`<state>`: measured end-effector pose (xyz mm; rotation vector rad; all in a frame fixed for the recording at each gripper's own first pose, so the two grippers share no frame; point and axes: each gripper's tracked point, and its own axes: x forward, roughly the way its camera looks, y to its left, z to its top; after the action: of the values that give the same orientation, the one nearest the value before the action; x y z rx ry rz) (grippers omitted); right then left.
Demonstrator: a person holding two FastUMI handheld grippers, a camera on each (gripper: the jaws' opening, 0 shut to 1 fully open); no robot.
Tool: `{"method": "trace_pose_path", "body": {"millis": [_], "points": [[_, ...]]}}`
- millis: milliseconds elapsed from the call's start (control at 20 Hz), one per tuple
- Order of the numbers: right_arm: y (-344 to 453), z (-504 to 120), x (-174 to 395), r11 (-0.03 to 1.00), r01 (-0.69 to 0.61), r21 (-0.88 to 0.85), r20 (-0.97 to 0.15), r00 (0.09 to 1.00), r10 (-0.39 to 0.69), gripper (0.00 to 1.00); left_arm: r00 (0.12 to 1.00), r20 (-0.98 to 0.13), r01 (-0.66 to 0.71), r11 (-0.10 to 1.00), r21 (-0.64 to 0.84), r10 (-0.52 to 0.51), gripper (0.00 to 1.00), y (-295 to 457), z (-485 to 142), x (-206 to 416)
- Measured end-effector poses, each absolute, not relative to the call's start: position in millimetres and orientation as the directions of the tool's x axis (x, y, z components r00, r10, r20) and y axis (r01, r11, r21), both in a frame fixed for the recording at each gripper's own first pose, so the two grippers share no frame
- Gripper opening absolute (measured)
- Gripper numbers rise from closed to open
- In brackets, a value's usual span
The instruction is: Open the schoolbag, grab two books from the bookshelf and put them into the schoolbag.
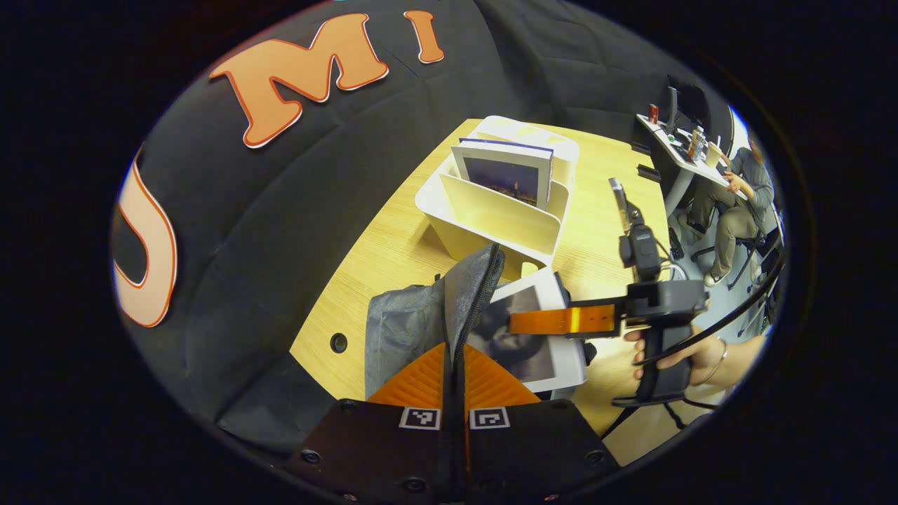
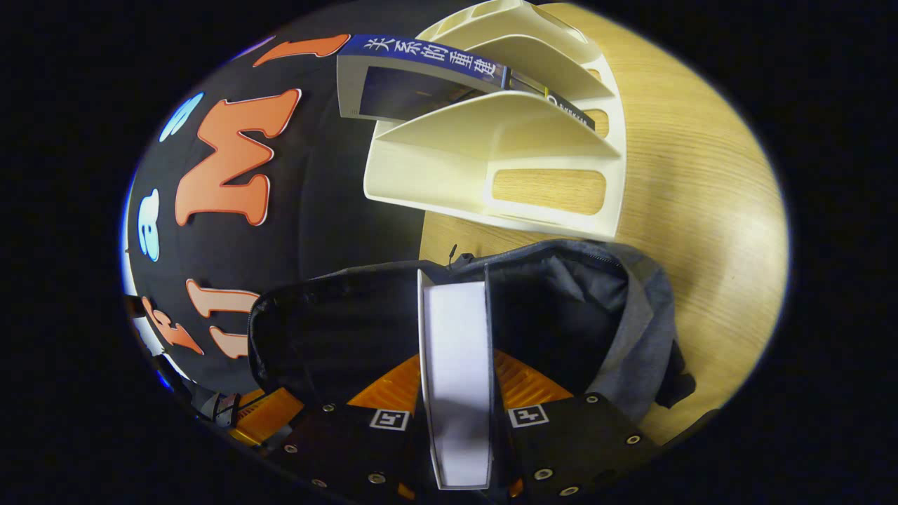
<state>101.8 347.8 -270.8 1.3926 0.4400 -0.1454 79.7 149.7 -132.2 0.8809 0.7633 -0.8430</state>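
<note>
1. One book is on its way in: the right hand-held gripper grasps it edge-on between both fingers, poised over the dark mouth of the schoolbag.
2. The schoolbag sits open on the worktop, so I judge the opening step done. The left hand-held gripper is clenched on the bag's grey flap, lifting it to hold the mouth wide.
3. In the left gripper view the held book lies at about 3 o'clock of that flap, just at the bag's edge, not yet dropped inside.
4. Beyond the bag, at 12 o'clock, stands the cream bookshelf with at least one book in it.
5. Left to do, as I judge it: release this book into the bag. Whether another already lies inside I cannot tell.
</note>
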Motion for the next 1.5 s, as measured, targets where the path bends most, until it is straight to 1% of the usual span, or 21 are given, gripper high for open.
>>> {"method": "trace_pose_path", "body": {"millis": [150,200,250,300,350,400,500,550,650,750,1000,1150,1250,1400,1500], "points": [[359,-285,120,0.183,0.378,0.907,-0.406,0.902,0.149,0.37,0.467,-0.832,0.868,0.333,0.368,-0.299,0.01,150,-128,76],[363,-290,122,0.178,0.389,0.904,-0.417,0.894,0.161,0.39,0.469,-0.832,0.869,0.325,0.374,-0.296,0.01,150,-129,77],[369,-299,121,0.177,0.424,0.888,-0.453,0.873,0.180,0.39,0.471,-0.834,0.867,0.327,0.377,-0.288,0.01,155,-130,81],[374,-305,113,0.181,0.448,0.875,-0.480,0.852,0.209,0.47,0.473,-0.837,0.862,0.340,0.375,-0.275,0.01,159,-134,88],[378,-308,110,0.183,0.460,0.869,-0.492,0.839,0.232,0.40,0.475,-0.838,0.857,0.358,0.371,-0.268,0.01,163,-135,92],[377,-309,104,0.182,0.466,0.866,-0.498,0.832,0.243,0.77,0.469,-0.841,0.855,0.375,0.357,-0.269,0.01,165,-137,94],[369,-303,89,0.188,0.470,0.863,-0.504,0.828,0.246,0.95,0.463,-0.841,0.855,0.392,0.339,-0.281,0.01,166,-137,96],[365,-302,78,0.205,0.474,0.856,-0.514,0.824,0.240,0.97,0.460,-0.841,0.856,0.395,0.333,-0.287,0.01,167,-138,97],[350,-302,59,0.231,0.486,0.843,-0.533,0.815,0.228,0.99,0.454,-0.841,0.859,0.394,0.326,-0.294,0.01,168,-143,93],[331,-296,44,0.234,0.485,0.843,-0.531,0.818,0.219,0.99,0.440,-0.846,0.866,0.393,0.310,-0.303,0.01,168,-151,88],[265,-280,-2,0.274,0.517,0.811,-0.566,0.811,0.147,0.99,0.426,-0.842,0.865,0.421,0.273,-0.330,0.01,164,-160,78],[219,-277,-32,0.367,0.572,0.734,-0.639,0.764,0.088,0.99,0.441,-0.832,0.850,0.455,0.266,-0.336,0.01,168,-158,81],[196,-263,-44,0.421,0.585,0.694,-0.667,0.742,0.068,0.99,0.440,-0.829,0.850,0.458,0.260,-0.345,0.01,168,-160,77],[168,-236,-55,0.566,0.575,0.591,-0.708,0.706,0.021,0.99,0.435,-0.826,0.849,0.470,0.242,-0.360,0.01,163,-166,69],[146,-215,-60,0.665,0.557,0.497,-0.732,0.681,-0.023,0.99,0.443,-0.819,0.830,0.512,0.221,-0.365,0.01,164,-167,69]]}}
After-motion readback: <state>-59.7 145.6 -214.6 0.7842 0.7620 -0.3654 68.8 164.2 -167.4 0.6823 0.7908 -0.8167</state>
